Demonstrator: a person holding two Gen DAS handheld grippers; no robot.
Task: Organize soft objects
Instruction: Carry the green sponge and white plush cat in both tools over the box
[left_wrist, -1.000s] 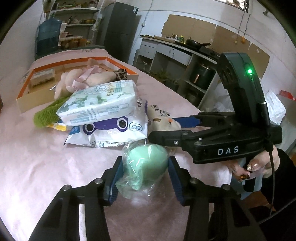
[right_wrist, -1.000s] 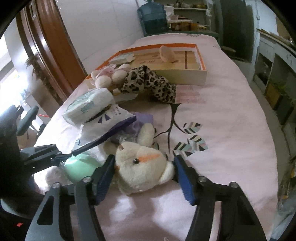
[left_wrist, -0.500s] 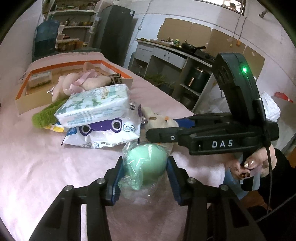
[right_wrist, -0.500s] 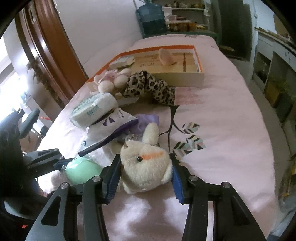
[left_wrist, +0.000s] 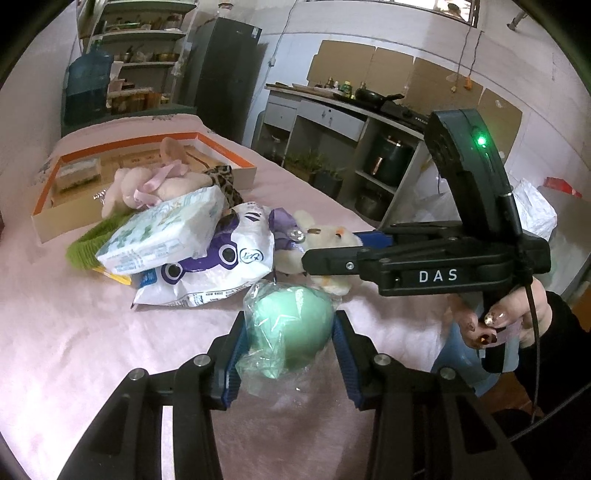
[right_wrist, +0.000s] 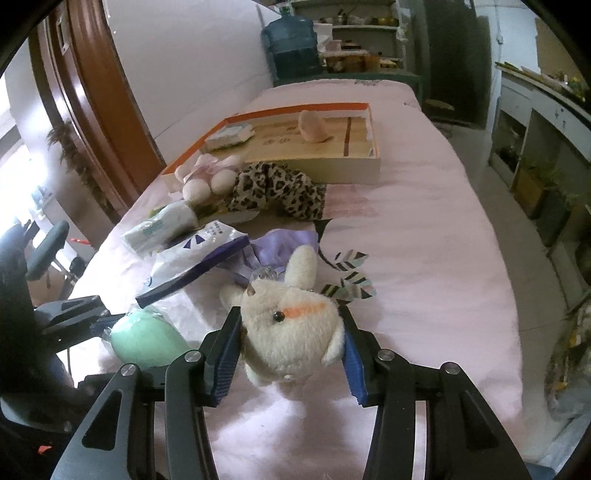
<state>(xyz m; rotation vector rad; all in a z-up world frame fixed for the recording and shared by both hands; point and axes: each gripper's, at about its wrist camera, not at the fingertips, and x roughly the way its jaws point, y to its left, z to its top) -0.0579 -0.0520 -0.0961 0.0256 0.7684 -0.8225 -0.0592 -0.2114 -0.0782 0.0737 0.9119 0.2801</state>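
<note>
Currently left gripper (left_wrist: 288, 350) squeezing bagged green sponge (left_wrist: 291, 325) at lower centre, wrapper looking slippery; right gripper (right_wrist: 291, 350) pinching cream plush toy (right_wrist: 291, 328) at head, light, squashy, both gripping mid-body

At the top of the left wrist view we see a white wall (left_wrist: 236, 22) with flattened cardboard sheets (left_wrist: 391, 70) taped along it, above a grey kitchen counter (left_wrist: 332, 107) carrying a pan and bottles. A dark fridge (left_wrist: 225, 74) and cluttered shelves (left_wrist: 144, 37) fill the upper left. In the right wrist view we find a brown wooden door frame (right_wrist: 92, 92) at left and a blue water jug (right_wrist: 291, 40) at top centre.
</note>
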